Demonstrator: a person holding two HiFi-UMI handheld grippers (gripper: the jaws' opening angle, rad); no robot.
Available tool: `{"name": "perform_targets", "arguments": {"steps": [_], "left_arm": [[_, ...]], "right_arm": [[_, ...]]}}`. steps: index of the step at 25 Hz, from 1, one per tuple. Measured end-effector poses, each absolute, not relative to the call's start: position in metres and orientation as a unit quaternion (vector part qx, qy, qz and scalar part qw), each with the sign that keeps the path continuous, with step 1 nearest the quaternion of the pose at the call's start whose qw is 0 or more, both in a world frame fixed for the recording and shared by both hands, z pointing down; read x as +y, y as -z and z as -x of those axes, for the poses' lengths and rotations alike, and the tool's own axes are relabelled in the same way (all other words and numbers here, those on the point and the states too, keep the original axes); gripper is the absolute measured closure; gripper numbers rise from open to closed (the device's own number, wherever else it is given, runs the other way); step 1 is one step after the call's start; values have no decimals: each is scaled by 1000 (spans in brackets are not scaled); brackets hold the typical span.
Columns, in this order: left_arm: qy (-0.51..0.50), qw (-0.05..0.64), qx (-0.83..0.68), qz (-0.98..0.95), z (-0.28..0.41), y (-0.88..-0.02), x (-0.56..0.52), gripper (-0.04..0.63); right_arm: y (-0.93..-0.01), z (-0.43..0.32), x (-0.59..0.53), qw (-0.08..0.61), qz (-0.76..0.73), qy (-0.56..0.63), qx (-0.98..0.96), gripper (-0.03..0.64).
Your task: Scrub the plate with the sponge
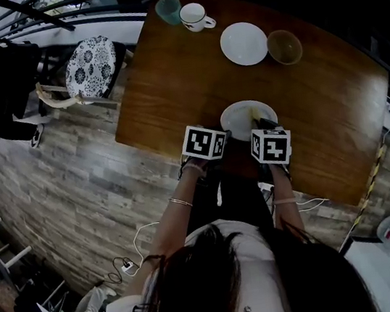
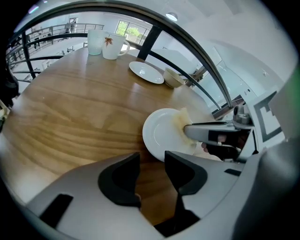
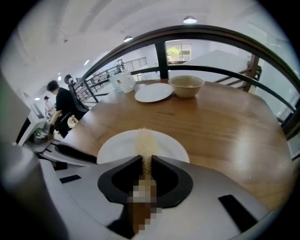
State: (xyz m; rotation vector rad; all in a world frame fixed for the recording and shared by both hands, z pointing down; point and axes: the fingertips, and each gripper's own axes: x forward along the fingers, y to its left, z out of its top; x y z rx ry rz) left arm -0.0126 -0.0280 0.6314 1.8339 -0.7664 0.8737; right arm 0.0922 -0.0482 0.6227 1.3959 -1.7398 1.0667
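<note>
R claw w/ pale yellow fibrous sponge on round white ceramic plate; brown wooden table beneath.
R claw jaws clamped on sponge, tip sticking out ahead onto plate's middle; L claw jaws apart, only table betw. them; plate just ahead of it, by its right-hand jaw.

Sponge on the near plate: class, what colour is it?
Pale yellow; the sponge shows best in the right gripper view.
</note>
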Motion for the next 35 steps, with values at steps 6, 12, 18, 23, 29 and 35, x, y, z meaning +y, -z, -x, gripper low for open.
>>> {"name": "perform_targets", "arguments": {"steps": [6, 12, 18, 23, 29, 35], "left_arm": [[-357, 466, -310, -748, 14, -632, -28, 425], [-360, 469, -304, -747, 12, -632, -27, 425], [-367, 468, -294, -748, 10, -632, -26, 422], [-368, 469, -290, -749, 11, -631, -26, 422], [-368, 469, -287, -750, 12, -632, -26, 421], [-374, 469, -279, -750, 10, -632, -26, 422]], "right_arm": [[-610, -159, -56, 307, -600, -398, -623, 538], [-620, -102, -63, 315, -545, -409, -661, 538], [-624, -29, -56, 315, -459, -426, -713, 538], [-623, -65, -64, 314, -496, -419, -693, 538], [-610, -148, -77, 294, -599, -404, -626, 538], [-614, -98, -86, 318, -548, -389, -668, 538]]}}
